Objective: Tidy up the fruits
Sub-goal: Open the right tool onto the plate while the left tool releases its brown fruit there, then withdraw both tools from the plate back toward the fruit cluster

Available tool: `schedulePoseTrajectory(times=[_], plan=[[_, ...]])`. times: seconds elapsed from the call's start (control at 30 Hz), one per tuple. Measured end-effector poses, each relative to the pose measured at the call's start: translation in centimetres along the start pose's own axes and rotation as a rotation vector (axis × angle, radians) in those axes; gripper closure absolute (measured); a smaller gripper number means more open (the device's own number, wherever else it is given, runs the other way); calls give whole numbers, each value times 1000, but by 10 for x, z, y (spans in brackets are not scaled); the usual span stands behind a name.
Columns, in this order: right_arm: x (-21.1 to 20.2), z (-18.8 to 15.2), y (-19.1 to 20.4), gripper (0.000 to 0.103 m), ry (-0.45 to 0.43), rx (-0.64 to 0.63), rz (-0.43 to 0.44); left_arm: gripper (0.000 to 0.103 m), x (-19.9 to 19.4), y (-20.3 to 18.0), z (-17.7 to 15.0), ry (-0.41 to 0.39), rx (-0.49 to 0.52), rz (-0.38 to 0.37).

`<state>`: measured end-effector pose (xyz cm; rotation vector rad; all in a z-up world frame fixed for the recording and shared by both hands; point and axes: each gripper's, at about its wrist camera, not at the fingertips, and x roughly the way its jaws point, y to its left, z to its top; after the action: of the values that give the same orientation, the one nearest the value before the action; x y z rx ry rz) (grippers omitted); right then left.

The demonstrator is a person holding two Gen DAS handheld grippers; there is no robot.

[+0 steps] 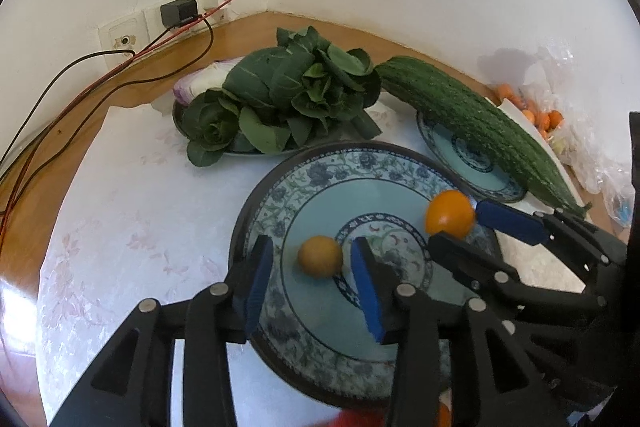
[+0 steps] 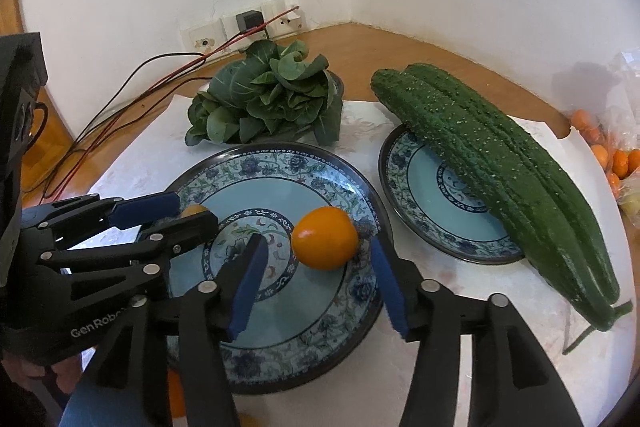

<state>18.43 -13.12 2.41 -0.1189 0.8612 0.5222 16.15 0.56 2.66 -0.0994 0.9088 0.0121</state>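
Note:
A blue patterned plate [image 1: 304, 179] [image 2: 280, 163] lies on the white cloth in front of both grippers. My left gripper [image 1: 310, 279] [image 2: 180, 213] is open over the plate, its blue pads on either side of a small orange fruit [image 1: 320, 255] [image 2: 194, 209] that rests on the plate, not touching it. My right gripper [image 2: 316, 259] [image 1: 456, 223] is open too, with a second orange fruit [image 2: 325, 238] [image 1: 450, 214] between its pads, apart from both in the right wrist view. I cannot tell if this fruit rests on the plate.
A second blue plate [image 2: 404, 163] [image 1: 444, 143] at the right carries two long green gourds [image 2: 500, 171] [image 1: 472, 115]. Leafy greens [image 1: 280, 95] [image 2: 264, 95] lie on a dish behind. A plastic bag of small oranges [image 2: 616, 155] [image 1: 536, 111] sits far right. Cables [image 1: 100, 79] trail from wall sockets.

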Motion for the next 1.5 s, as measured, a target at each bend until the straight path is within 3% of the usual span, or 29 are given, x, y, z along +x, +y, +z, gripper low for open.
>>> schedulePoseTrajectory(times=[0.23, 1.03, 1.5], plan=[[-23, -3, -1, 36, -23, 6, 9, 55, -21, -2, -4, -5, 16, 1], [-84, -43, 17, 36, -74, 40, 44, 55, -81, 15, -52, 13, -12, 10], [-83, -71, 19, 36, -40, 53, 40, 55, -76, 18, -79, 60, -41, -9]])
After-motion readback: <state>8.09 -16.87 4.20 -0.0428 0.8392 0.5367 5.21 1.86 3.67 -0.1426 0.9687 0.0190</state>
